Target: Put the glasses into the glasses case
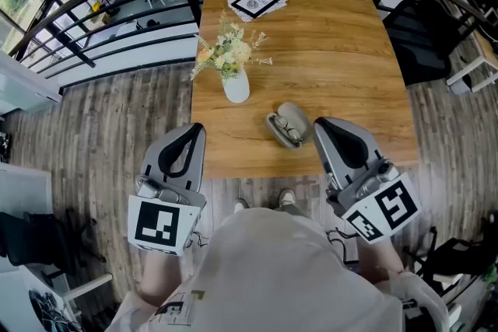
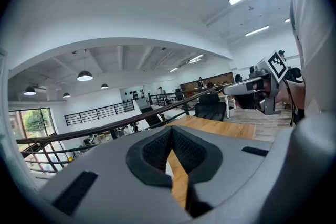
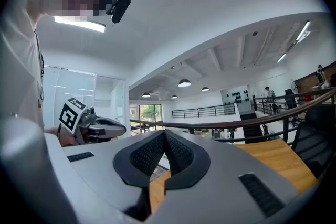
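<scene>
- Looking down at the table (image 1: 350, 50), you find the glasses case (image 1: 295, 116) lying open near the near edge, just right of the vase (image 1: 236, 86) and nearer to you.
- The glasses (image 1: 285, 131) seem to lie already in the near-left half of the case, with the lid tipped back to the far right. The view is too small to tell whether they sit fully down in it.
- Your left gripper (image 1: 194, 128) has its jaws pressed together on nothing, and it hangs off the table's near-left corner.
- Your right gripper (image 1: 320, 123) is likewise pressed together and empty, its tip just right of the case.
- Expect the glasses to be very light and fragile, with thin arms that bend and lenses that scratch or smear. If they need seating, pinch the frame at the bridge or nudge it there, never on a lens.
- The case looks smooth and light, so it will likely skid on the wood. Steady the lower half with one tool and push the lid's free edge over with the other.
- Close gently, since an arm sticking up could get caught under the lid.
</scene>
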A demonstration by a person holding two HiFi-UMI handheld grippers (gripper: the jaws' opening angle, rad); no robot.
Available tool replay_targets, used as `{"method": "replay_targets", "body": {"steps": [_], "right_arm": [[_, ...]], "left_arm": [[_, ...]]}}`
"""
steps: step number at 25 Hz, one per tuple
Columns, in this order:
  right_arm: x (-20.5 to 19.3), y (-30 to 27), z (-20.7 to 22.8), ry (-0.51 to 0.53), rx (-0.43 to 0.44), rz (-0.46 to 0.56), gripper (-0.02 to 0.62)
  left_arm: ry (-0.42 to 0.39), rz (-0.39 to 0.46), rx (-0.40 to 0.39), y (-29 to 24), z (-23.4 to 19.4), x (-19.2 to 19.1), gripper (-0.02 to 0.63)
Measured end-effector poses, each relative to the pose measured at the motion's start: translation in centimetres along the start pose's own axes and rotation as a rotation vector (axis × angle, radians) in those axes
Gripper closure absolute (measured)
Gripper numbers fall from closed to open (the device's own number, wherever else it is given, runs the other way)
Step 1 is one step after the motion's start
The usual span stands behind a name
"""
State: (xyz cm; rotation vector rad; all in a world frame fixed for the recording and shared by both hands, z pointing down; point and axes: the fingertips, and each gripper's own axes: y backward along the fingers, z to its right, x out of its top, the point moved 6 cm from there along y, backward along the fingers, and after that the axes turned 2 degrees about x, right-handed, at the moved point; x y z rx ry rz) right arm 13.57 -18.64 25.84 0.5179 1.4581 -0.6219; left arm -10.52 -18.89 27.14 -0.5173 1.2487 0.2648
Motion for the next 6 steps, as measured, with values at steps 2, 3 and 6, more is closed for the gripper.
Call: {"method": "replay_targets", "body": {"steps": [2,3,6], "right_arm": [[0.04,-0.1,-0.03,0.006,0.005,-0.001,0.569],[0.06,-0.15,-0.03,0.008,0.007,-0.002,0.569],[0.14,-0.31,0.06,0.009,0.014,-0.003,0.569]], "left_arm": [[-0.001,-0.001,-0.001,-0.01,0.09,0.02,0.589],[-0.001,-0.003,-0.002,-0.03,0.13,0.02,0.589],[0.001,-0.011,-0.003,-0.18,0.16,0.02,0.589]]}}
